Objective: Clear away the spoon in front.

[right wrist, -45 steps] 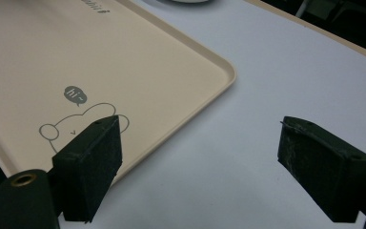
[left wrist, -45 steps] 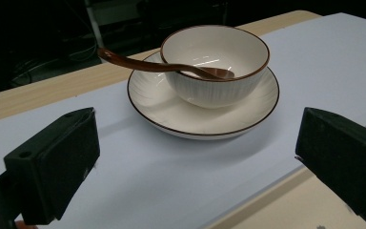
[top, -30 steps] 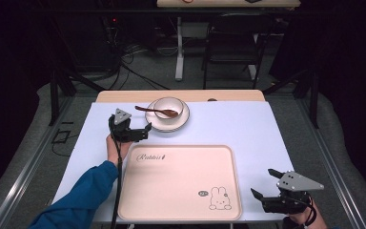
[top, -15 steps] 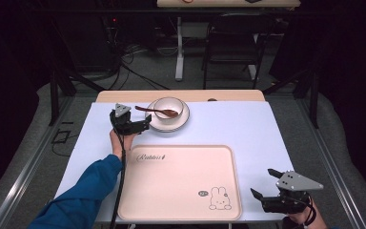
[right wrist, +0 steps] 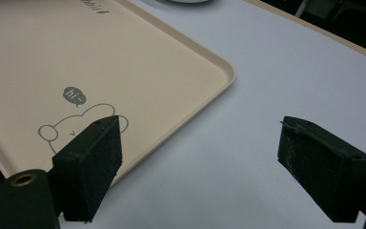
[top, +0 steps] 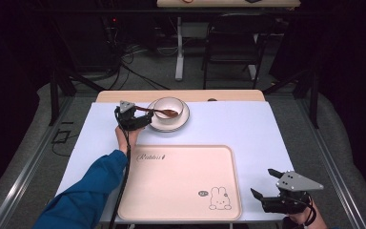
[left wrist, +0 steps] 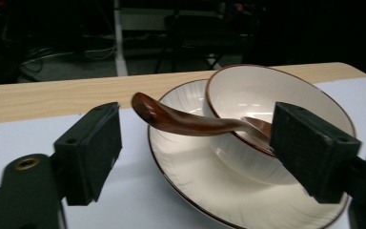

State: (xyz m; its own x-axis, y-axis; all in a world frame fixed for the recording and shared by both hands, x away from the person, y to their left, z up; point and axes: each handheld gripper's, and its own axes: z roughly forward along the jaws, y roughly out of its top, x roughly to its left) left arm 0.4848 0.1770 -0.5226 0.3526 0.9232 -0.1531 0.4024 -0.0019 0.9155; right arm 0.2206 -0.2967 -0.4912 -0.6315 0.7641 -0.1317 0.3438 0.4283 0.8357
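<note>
A white bowl point(top: 168, 106) stands on a white brown-rimmed plate point(top: 183, 122) at the far side of the table. A brown spoon point(top: 161, 112) rests in the bowl, its handle point(left wrist: 171, 120) sticking out to the left over the plate. My left gripper point(top: 143, 120) is at the plate's left edge. Its jaws have just been closing and stand on either side of the spoon handle, with the pads point(left wrist: 93, 150) still apart from it. My right gripper point(top: 263, 183) hovers open over the table at the near right, with nothing between its fingers point(right wrist: 95, 164).
A beige tray point(top: 181, 181) with a rabbit drawing lies at the middle front, and its corner point(right wrist: 219, 71) is just left of my right gripper. The white tabletop point(top: 238, 129) ends in a wooden strip point(top: 124, 97) at the back. Chairs and cables lie beyond.
My left gripper has moved right and a little down to the spoon handle, and its jaws have narrowed around it. The right gripper has stayed still.
</note>
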